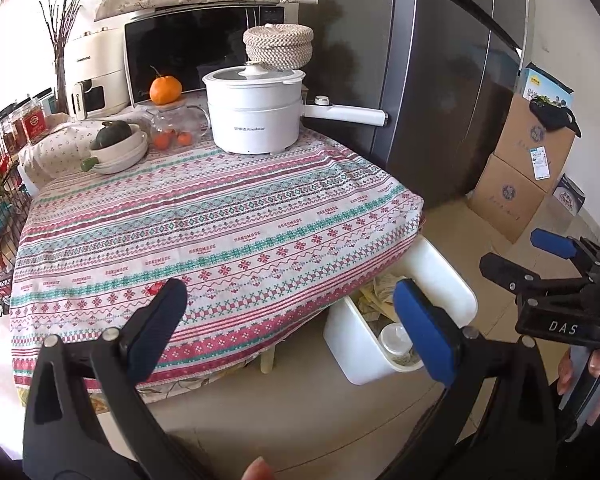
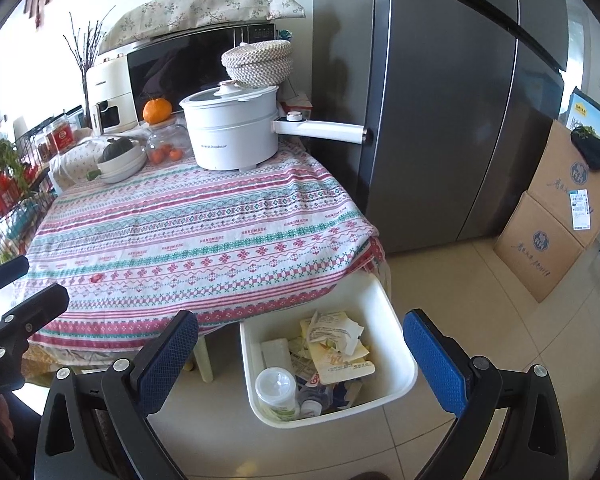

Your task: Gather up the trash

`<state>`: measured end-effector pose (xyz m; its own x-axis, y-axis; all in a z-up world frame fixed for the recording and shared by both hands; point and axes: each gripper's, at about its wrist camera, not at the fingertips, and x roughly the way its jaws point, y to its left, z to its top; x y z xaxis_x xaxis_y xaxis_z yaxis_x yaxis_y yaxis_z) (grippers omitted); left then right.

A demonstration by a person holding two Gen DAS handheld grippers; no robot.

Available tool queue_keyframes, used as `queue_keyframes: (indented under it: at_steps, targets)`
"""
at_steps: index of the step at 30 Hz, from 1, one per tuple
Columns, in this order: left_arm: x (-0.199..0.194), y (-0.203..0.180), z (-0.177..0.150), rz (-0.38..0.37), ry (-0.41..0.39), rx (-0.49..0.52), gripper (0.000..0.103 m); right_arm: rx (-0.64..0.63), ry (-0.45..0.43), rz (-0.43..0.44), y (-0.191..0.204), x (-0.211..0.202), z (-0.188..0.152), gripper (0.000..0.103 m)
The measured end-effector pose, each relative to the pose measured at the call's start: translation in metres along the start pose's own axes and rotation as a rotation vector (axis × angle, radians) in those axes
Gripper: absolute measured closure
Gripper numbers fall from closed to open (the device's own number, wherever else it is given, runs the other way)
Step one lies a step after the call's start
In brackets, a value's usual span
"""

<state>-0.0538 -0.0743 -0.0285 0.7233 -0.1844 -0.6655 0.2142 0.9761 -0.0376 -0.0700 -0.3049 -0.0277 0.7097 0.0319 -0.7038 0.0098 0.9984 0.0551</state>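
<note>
Your right gripper (image 2: 300,354) was spread wide and empty above the white bin (image 2: 384,304); your left gripper (image 1: 288,328) was likewise released, holding nothing. The bin stood on the floor at the table corner, with paper wrappers (image 2: 338,344) and a plastic cup (image 2: 275,390) inside. One small red scrap (image 2: 96,278) lay on the tablecloth (image 2: 204,232) near its front edge. Approach it low, close squarely, and avoid pinching cloth.

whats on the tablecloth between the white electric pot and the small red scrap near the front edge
Nothing: in both wrist views the patterned tablecloth lies bare between the white pot and the red scrap.
</note>
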Motion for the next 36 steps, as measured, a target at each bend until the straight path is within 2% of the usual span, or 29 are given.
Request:
queue_keyframes:
  at_steps: [7, 16, 24, 36]
  targets:
    - [0.0024, -0.0012, -0.0020, 0.027, 0.023, -0.013, 0.001, 0.005, 0.007, 0.001, -0.0002, 0.0012, -0.0005, 0.000]
    - [0.0009, -0.0007, -0.0021, 0.026, 0.021, -0.026, 0.001, 0.002, 0.012, -0.005, 0.0014, 0.0017, -0.0022, 0.000]
    - [-0.0037, -0.0069, -0.0005, 0.068, -0.015, 0.005, 0.001, -0.001, 0.017, -0.007, 0.0023, 0.0032, -0.0018, 0.000]
    - [-0.0018, -0.0077, -0.0005, 0.057, 0.000, -0.003, 0.001, 0.001, 0.019, -0.007, 0.0021, 0.0034, -0.0022, 0.000]
